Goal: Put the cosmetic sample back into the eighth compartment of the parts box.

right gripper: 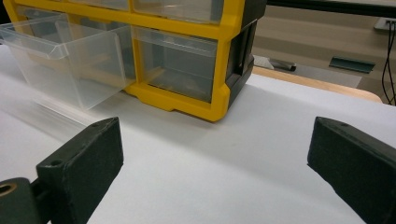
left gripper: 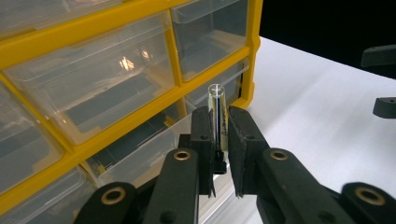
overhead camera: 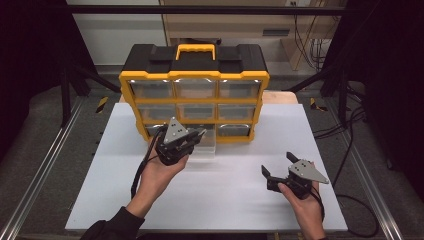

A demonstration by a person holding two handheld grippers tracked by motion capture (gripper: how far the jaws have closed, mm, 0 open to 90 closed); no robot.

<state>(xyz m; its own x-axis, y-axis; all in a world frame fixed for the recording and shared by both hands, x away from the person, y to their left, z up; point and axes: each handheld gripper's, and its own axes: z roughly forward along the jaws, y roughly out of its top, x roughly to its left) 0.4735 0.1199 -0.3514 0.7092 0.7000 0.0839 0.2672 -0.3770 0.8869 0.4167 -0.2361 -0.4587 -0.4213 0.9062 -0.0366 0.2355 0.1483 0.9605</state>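
Left hand-held gripper [overhead camera: 196,134]: black body, two flat black jaws on jointed black links, brass-ringed pivot holes, grey three-cornered plate on top with small dark screws. Black cable trails from it along left forearm. Dark sleeve on left arm. Right hand-held gripper [overhead camera: 276,164]: same black build, blocky matte jaws, grey three-cornered plate, black cable behind wrist.
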